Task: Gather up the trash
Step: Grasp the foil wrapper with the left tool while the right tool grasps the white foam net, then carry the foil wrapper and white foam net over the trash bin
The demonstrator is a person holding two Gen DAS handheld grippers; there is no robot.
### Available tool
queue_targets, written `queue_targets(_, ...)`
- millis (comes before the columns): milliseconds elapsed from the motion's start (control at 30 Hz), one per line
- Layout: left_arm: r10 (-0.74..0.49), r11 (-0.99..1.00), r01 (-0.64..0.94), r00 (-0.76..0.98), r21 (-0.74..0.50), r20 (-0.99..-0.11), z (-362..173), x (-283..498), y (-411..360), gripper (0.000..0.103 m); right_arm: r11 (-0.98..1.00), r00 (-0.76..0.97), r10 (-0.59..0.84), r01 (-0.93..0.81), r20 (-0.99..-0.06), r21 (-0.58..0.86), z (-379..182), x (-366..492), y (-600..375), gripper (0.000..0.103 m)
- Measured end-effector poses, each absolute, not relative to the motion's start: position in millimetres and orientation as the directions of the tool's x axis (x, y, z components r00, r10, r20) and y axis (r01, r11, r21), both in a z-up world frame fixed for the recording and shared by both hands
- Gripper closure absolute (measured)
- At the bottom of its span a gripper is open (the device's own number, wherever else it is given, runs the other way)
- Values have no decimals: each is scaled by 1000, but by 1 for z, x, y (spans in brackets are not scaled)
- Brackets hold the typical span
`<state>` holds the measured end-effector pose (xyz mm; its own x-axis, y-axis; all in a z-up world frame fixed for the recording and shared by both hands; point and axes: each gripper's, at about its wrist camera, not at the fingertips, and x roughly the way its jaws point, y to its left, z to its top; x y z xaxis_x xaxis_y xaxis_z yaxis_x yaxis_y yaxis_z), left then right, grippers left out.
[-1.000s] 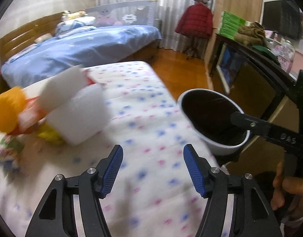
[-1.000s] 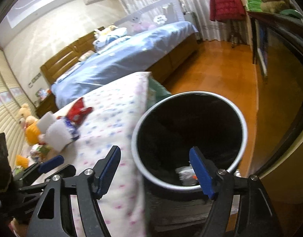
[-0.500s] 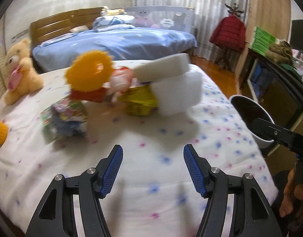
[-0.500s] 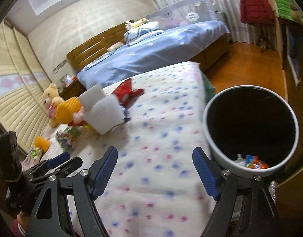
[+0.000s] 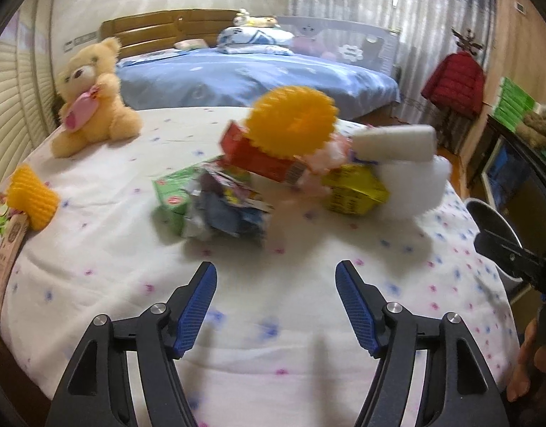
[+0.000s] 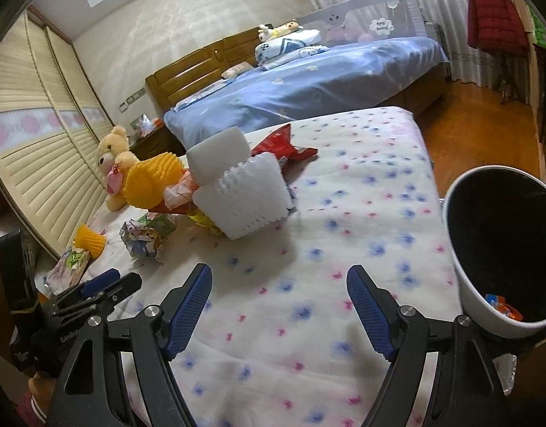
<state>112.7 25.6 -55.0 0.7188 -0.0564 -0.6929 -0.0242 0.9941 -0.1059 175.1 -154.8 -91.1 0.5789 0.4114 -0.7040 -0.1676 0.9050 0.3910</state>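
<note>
A pile of trash lies on the flowered bed sheet (image 5: 273, 320): a green carton (image 5: 171, 194), crumpled wrappers (image 5: 230, 206), a red box (image 5: 258, 156), a yellow packet (image 5: 354, 188), an orange foam net (image 5: 290, 121) and white foam blocks (image 5: 397, 142). My left gripper (image 5: 275, 306) is open and empty, a little short of the pile. My right gripper (image 6: 279, 311) is open and empty over the sheet. The foam blocks (image 6: 251, 188) and wrappers (image 6: 141, 238) lie ahead to its left. A white bin (image 6: 500, 249) with some trash inside stands at its right.
A teddy bear (image 5: 91, 96) sits at the back left of the bed. A small orange foam net (image 5: 32, 195) and papers lie at the left edge. A blue bed (image 5: 255, 74) stands behind. Wooden floor (image 6: 479, 135) and a dark cabinet (image 5: 521, 167) are to the right.
My left gripper has swung left from the bin to face the trash pile and come closer to it. My right gripper has turned left off the bin toward the bed. Both stay open.
</note>
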Motion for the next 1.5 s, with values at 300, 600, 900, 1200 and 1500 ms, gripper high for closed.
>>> queue_targets(300, -30, 985, -98, 717, -143, -696, -57, 146, 53, 31, 898, 584, 431, -201, -688, 392, -92, 202, -135, 23)
queue_targets(600, -47, 980, -102, 713, -171, -699, -65, 177, 61, 33, 893, 573, 442, -206, -690, 401, -100, 230, -127, 23)
queue_targets(900, -105, 984, -32, 692, -175, -715, -74, 182, 49, 95, 901, 564, 426, -196, -707, 387, -103, 225, -128, 87)
queue_targets(1200, -166, 980, 45, 712, -192, -682, -66, 156, 38, 96, 900, 576, 426, -188, -698, 394, -94, 190, -148, 92)
queue_targets(1500, -271, 961, 162, 700, -222, -661, -58, 145, 11, 96, 911, 615, 384, -134, -688, 389, -83, 168, -181, 92)
